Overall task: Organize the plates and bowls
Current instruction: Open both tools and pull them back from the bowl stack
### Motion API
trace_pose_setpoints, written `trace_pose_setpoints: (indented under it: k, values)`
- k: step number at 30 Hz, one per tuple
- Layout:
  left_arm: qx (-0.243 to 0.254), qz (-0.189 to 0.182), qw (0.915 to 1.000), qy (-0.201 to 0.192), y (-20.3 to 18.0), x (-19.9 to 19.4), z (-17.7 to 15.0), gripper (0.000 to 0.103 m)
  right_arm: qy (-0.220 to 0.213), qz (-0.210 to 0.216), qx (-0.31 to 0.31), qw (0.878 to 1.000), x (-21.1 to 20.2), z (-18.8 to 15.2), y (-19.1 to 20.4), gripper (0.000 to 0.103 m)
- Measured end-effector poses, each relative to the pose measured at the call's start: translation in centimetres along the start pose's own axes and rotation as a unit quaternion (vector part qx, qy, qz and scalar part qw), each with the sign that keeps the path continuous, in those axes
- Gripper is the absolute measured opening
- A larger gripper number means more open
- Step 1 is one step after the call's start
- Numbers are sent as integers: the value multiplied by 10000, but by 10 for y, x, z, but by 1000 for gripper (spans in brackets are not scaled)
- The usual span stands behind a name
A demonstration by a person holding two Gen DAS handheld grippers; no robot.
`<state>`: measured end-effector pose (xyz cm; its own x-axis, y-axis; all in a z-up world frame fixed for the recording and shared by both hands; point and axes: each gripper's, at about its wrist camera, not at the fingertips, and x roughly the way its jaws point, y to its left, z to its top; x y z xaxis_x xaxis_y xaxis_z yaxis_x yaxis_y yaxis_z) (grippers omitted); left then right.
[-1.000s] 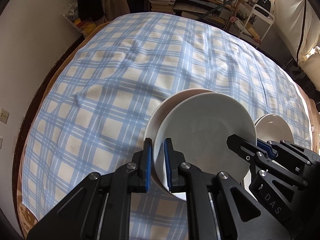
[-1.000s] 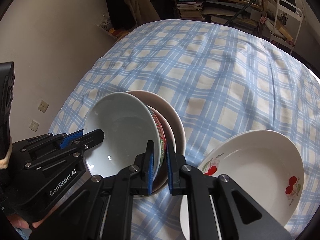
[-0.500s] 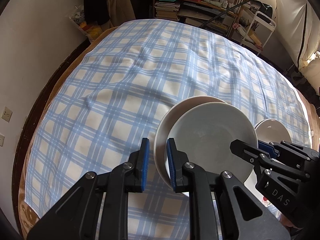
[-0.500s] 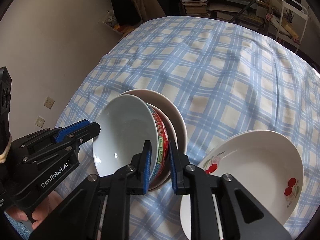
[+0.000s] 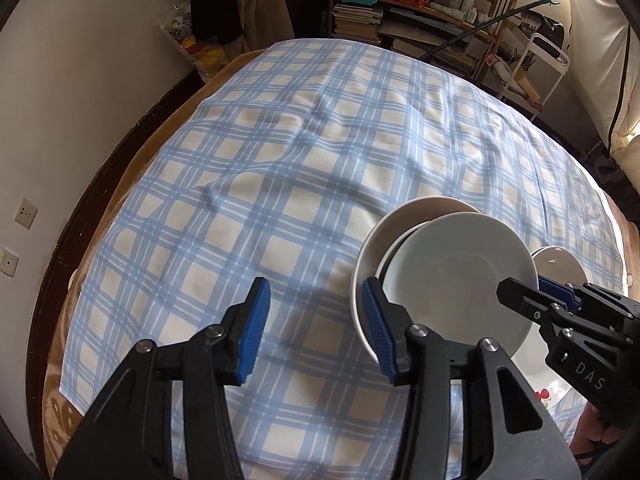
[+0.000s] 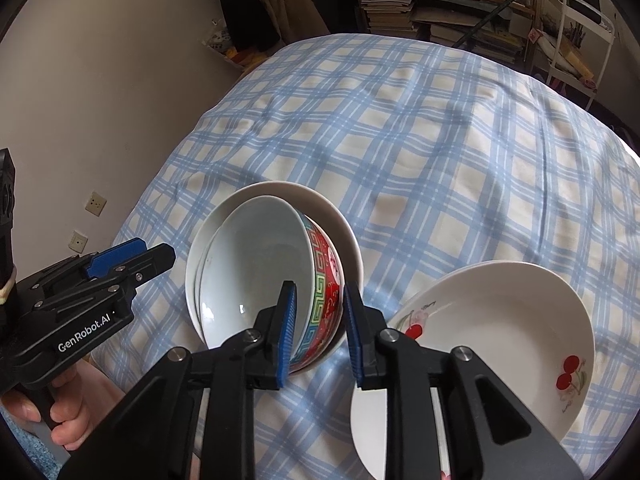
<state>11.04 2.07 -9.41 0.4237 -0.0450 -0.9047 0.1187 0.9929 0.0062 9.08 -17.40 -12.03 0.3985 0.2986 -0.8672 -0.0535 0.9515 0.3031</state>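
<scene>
The checked tablecloth [image 5: 280, 208] covers the whole work surface, and the crockery sits bunched at its near edge. Largest among the dishes is the cherry-patterned plate [image 6: 492, 336], which lies just to the right of the right gripper [image 6: 318, 324] and stands apart from the stack.

The stack itself is a white plate [image 6: 344, 232] with a red-patterned bowl [image 6: 326, 276] nested on it, the bowl leaning so that its pale inside faces left. The bowl's near wall lies straight ahead of the right gripper, between its two blue pads; the jaws are opening and there looks to be a gap on each side of the wall.

The left gripper [image 5: 316, 328] is off to the left of the stack, its jaws opening wide over bare cloth with nothing between them; only its right finger [image 5: 378, 332] stands close to the plate's rim.

So the right hand is the nearer one to both the stack and the cherry plate. Any regrasp of the bowl probably falls to it; the left would first have to swing right.
</scene>
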Motion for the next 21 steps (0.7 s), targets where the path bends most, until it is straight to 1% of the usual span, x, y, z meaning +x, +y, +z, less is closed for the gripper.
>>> trace_pose_setpoints:
  k: [2,4,5,6,7,8,10,11,12,13,14,15,21]
  values:
    - [-7,122,9999,2,3,1,1,58,-1,13,24,10000,-2,2,-1,25]
    - [-49,138,9999,52,7,3,2,60,-28,43,62,10000,-6,3,-4,26]
    - [-91,135,9998,85,10,4,2,62,-45,36,88,9999,-9,4,-5,33]
    - [-134,147,9997,119,12,6,3,67,-61,15,111,9999,-12,5,-8,44]
    - [-172,182,9996,149,14,7,3,71,-102,-10,136,9999,-15,6,-10,50]
    - [-198,234,9994,171,16,9,4,77,-144,-42,151,9998,-17,7,-13,58]
    - [-215,313,9991,181,19,11,5,78,-189,-138,175,9996,-21,9,-17,62]
    - [-203,334,9990,210,20,12,5,78,-184,-178,194,9995,-22,11,-19,67]
    - [-195,338,9989,244,20,14,6,79,-170,-218,224,9994,-22,12,-22,75]
    - [-201,337,9988,277,21,16,6,79,-150,-264,257,9992,-22,13,-25,80]
    - [-216,339,9987,310,22,18,7,80,-140,-306,276,9991,-21,13,-28,89]
    - [-232,343,9986,343,23,20,7,80,-137,-339,277,9989,-21,13,-29,93]
    - [-288,356,9976,525,26,33,9,81,-55,-399,341,9986,-14,14,-39,97]
